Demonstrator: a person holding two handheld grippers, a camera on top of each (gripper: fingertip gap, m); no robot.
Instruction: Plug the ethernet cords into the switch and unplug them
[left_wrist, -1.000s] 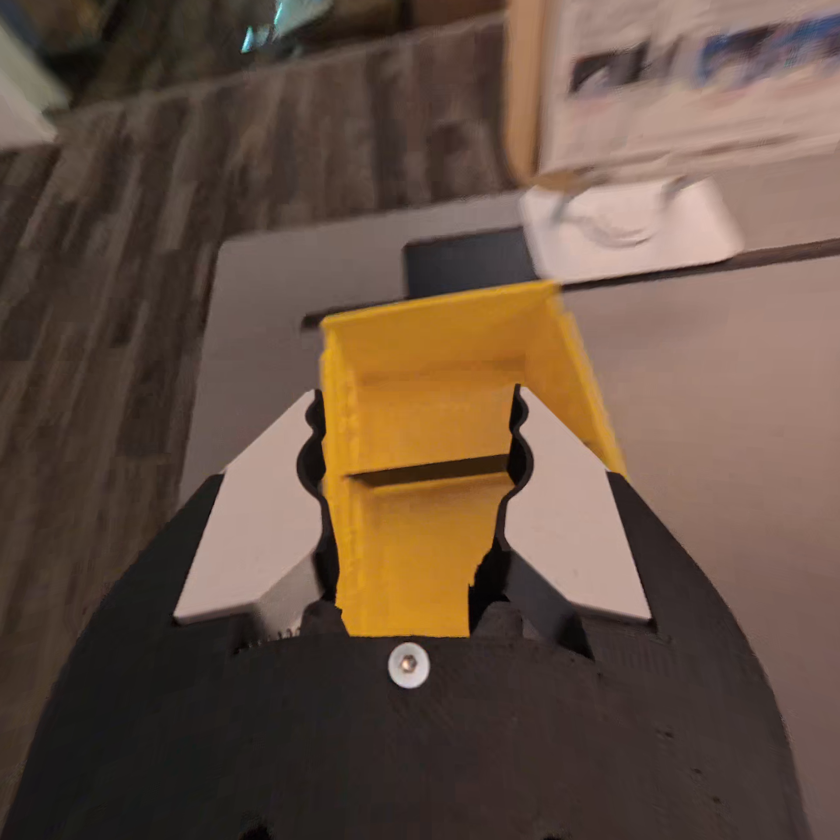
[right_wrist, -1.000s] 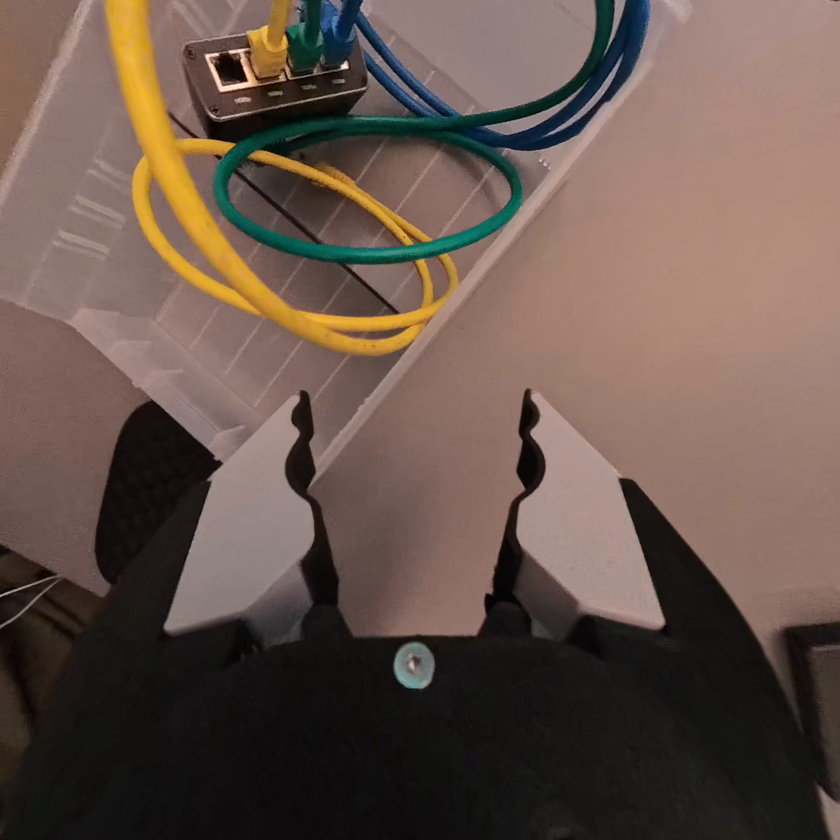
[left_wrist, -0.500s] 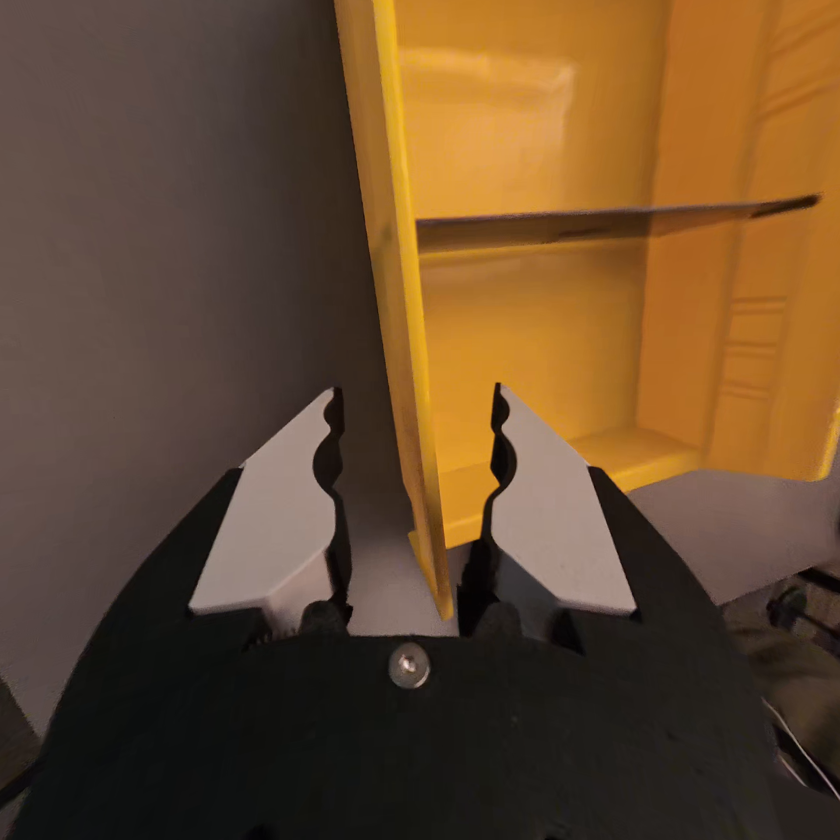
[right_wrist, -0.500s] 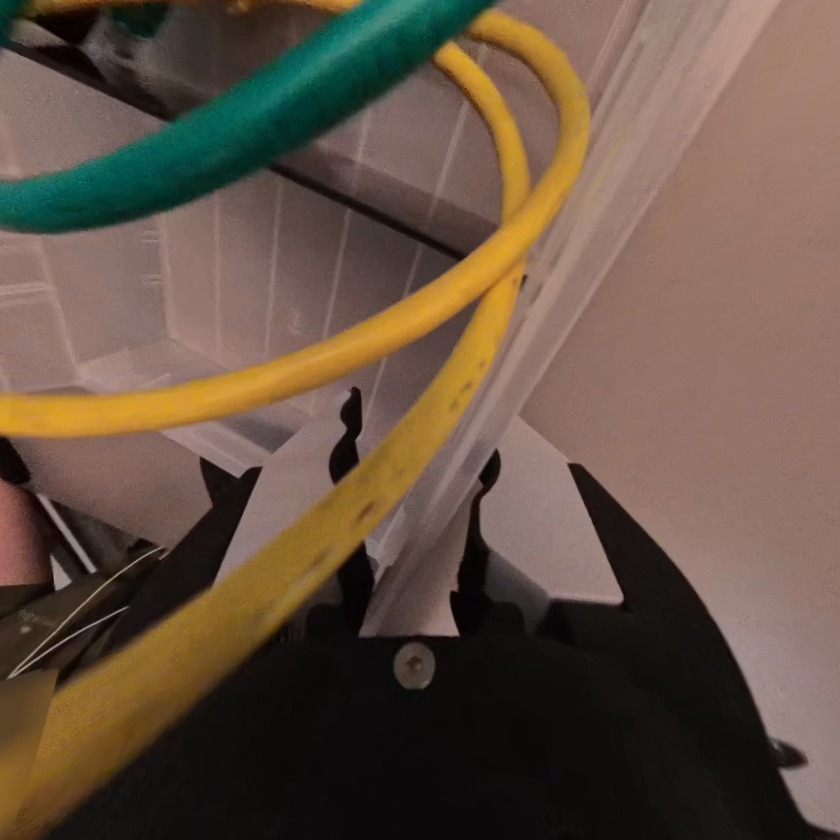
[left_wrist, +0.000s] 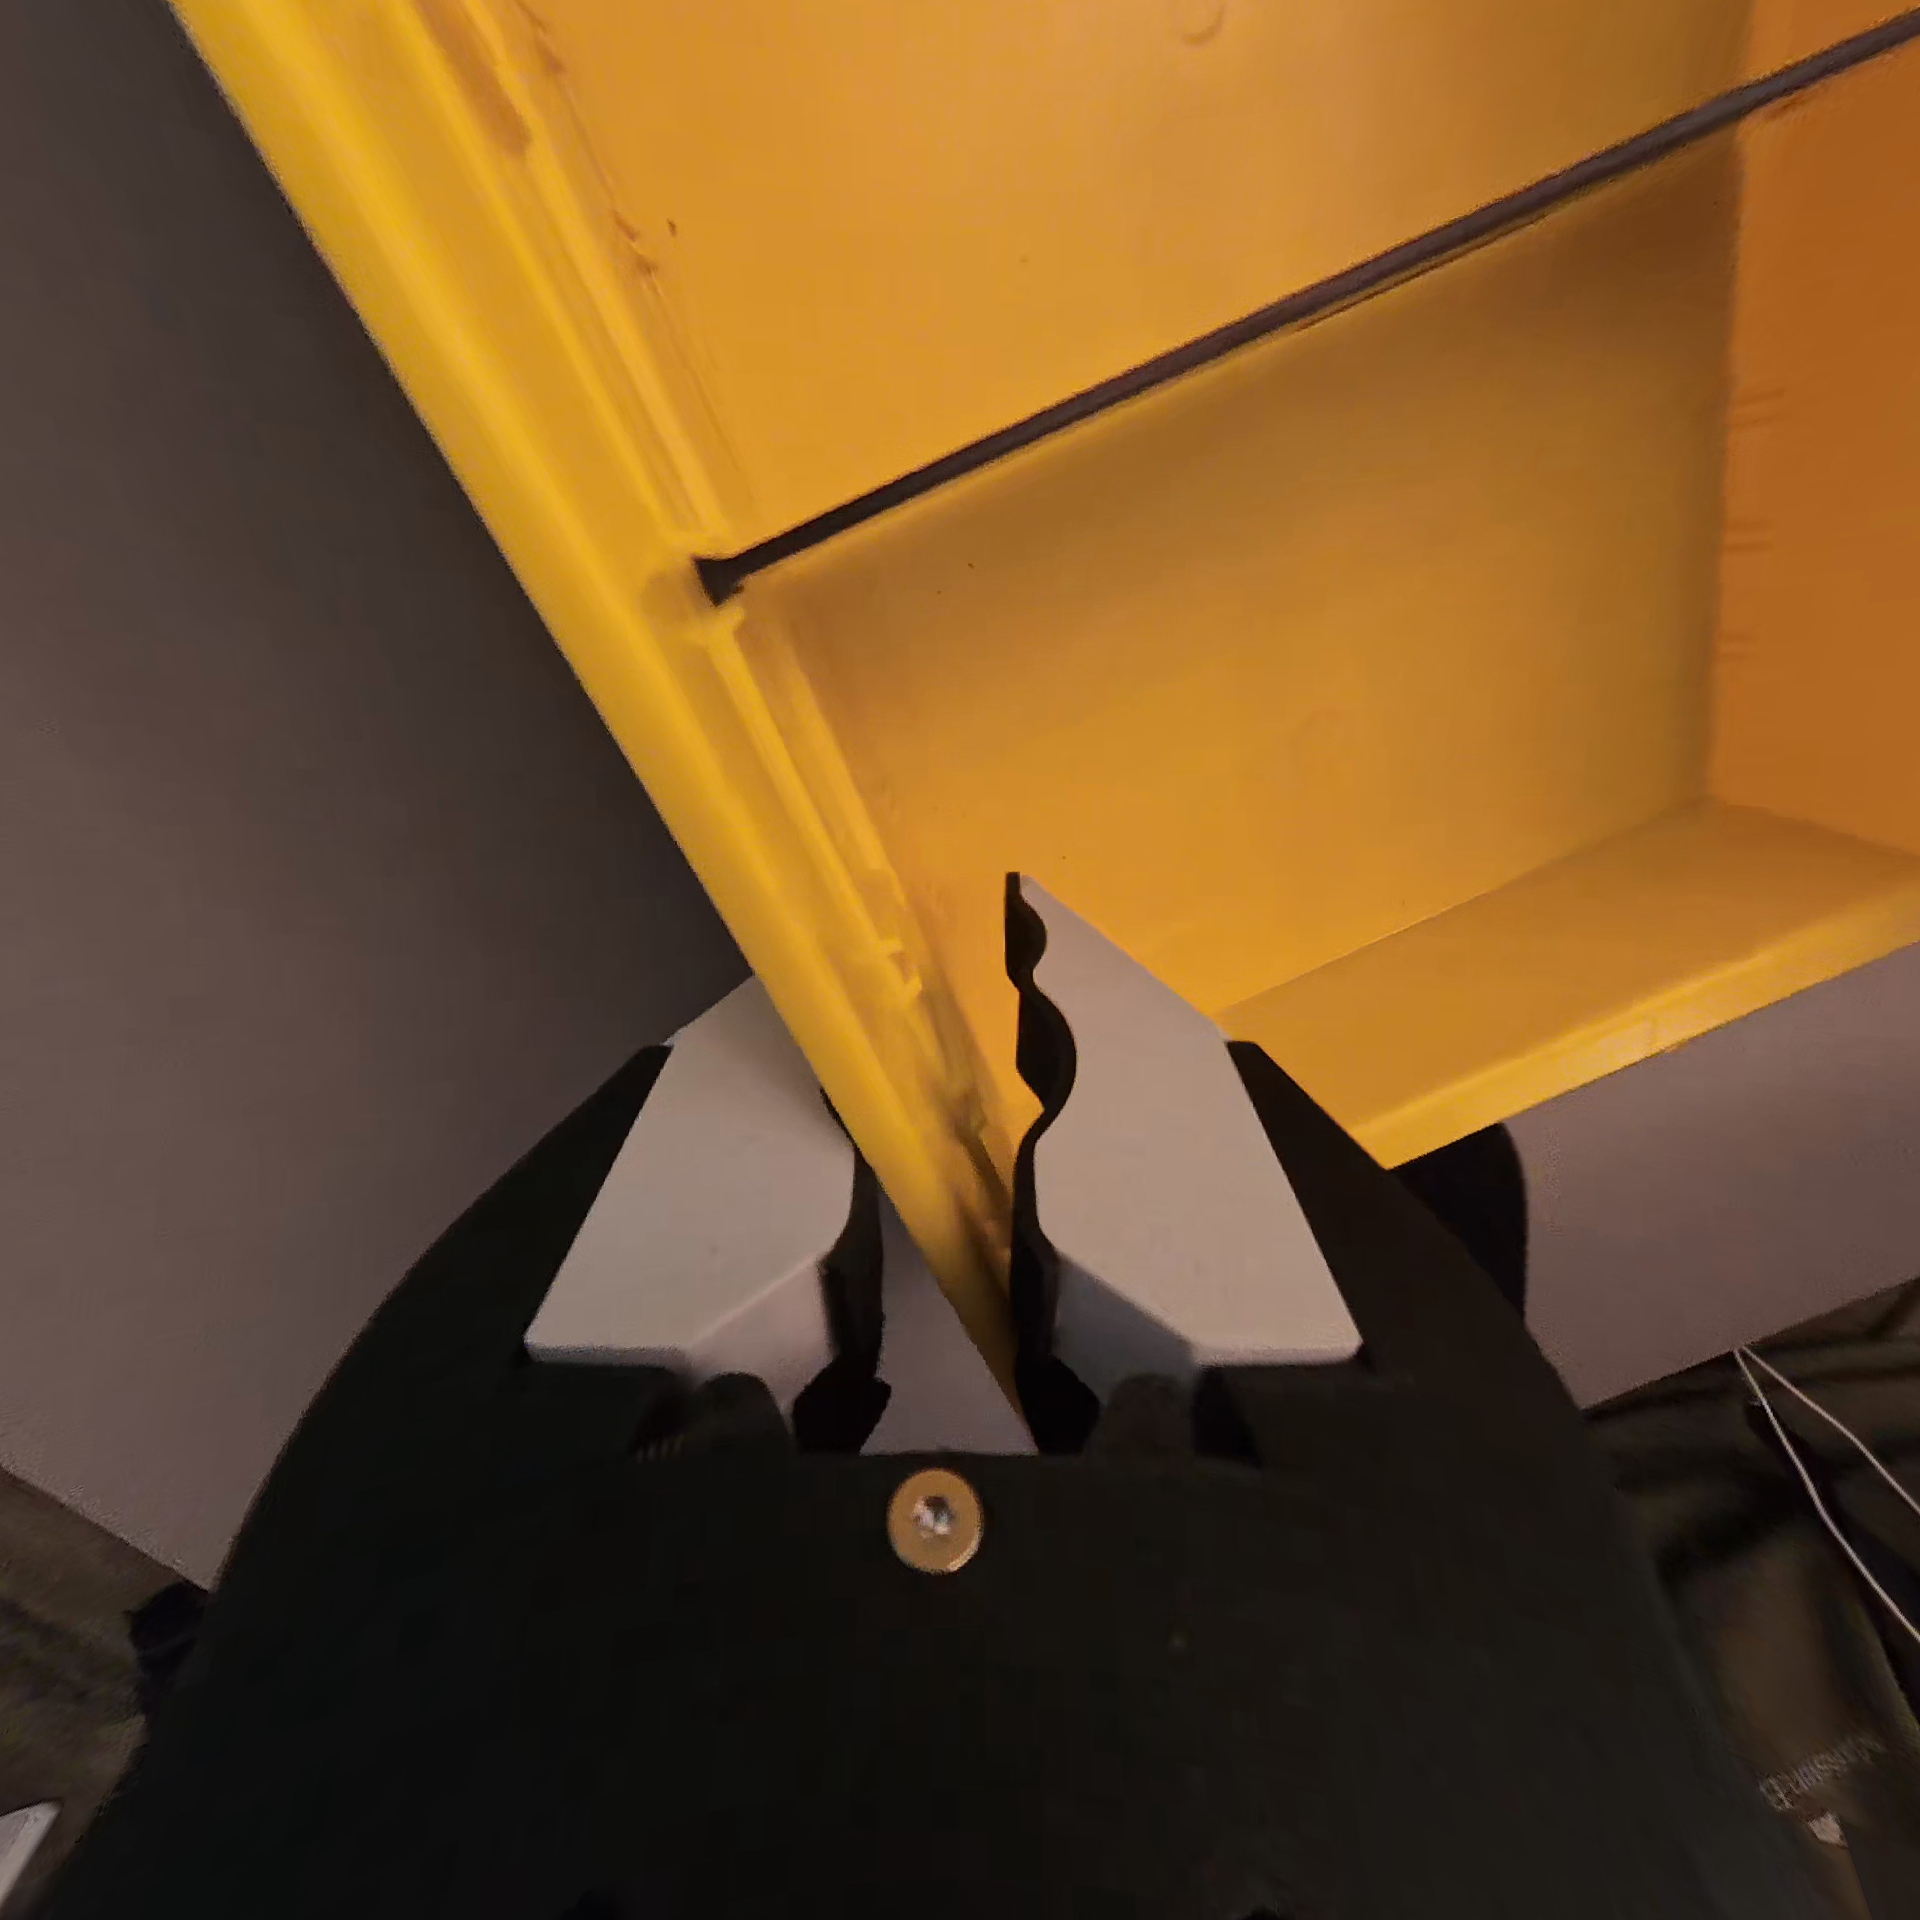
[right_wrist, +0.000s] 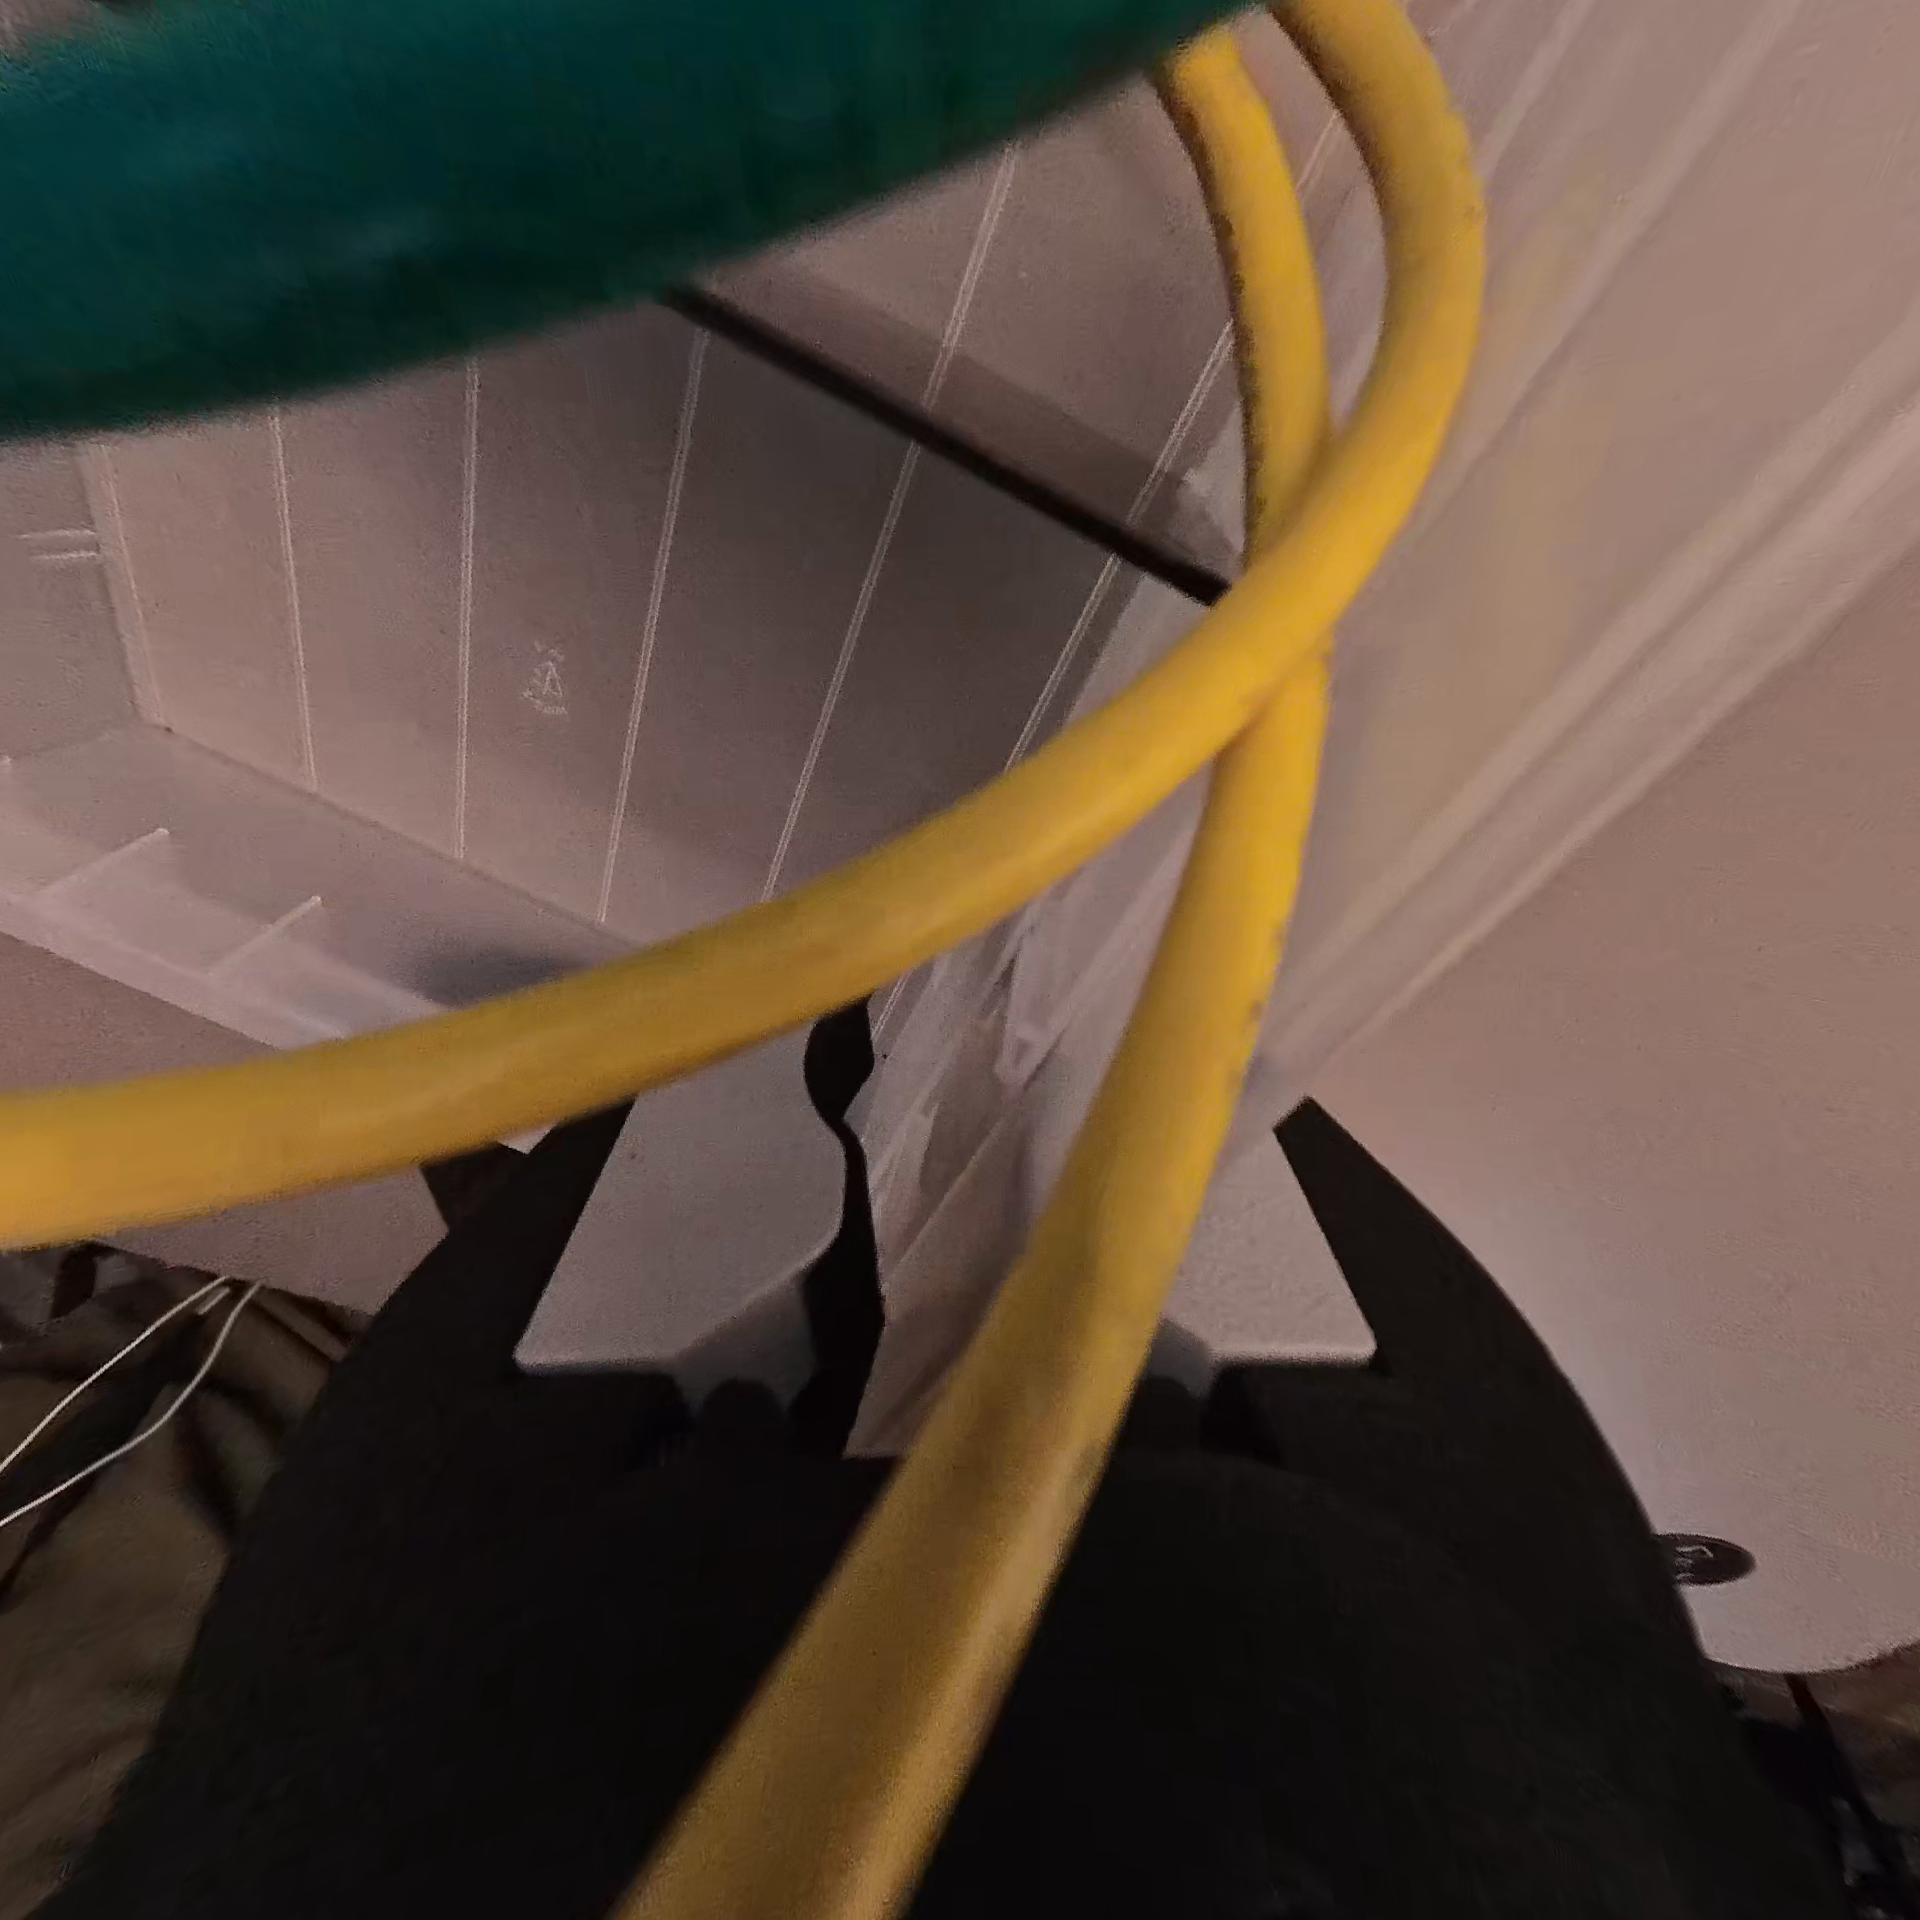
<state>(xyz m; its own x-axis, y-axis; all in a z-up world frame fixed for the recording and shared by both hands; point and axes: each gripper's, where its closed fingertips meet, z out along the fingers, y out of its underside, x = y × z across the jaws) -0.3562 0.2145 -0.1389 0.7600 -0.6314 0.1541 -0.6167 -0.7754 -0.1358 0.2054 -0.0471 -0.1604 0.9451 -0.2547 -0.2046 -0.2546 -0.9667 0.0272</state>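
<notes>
In the left wrist view my left gripper (left_wrist: 896, 940) is shut on the side wall of a yellow bin (left_wrist: 1247, 727). The wall runs slantwise between the fingers, and the right pad (left_wrist: 1044, 1049) lies against its inner face. The bin is empty, with a thin dark divider (left_wrist: 1247, 307). In the right wrist view my right gripper (right_wrist: 956, 1055) is shut on the side wall of a clear plastic bin (right_wrist: 520, 582). A yellow ethernet cable (right_wrist: 935, 883) loops across the view over the fingers, and a green cable (right_wrist: 416, 187) passes above it. The switch is out of view.
The grey table (left_wrist: 260, 727) lies left of the yellow bin and also shows in the right wrist view (right_wrist: 1662, 1039), right of the clear bin. A dark divider line (right_wrist: 935, 436) crosses the clear bin's floor. Thin white wires (right_wrist: 104, 1382) hang off the table's near edge. There is about 60 cm between the tips of the two grippers.
Both grippers moved down onto a bin wall and closed on it: the left on the yellow bin, which now sits slanted in the view, the right on the clear bin, with the cables now very close.
</notes>
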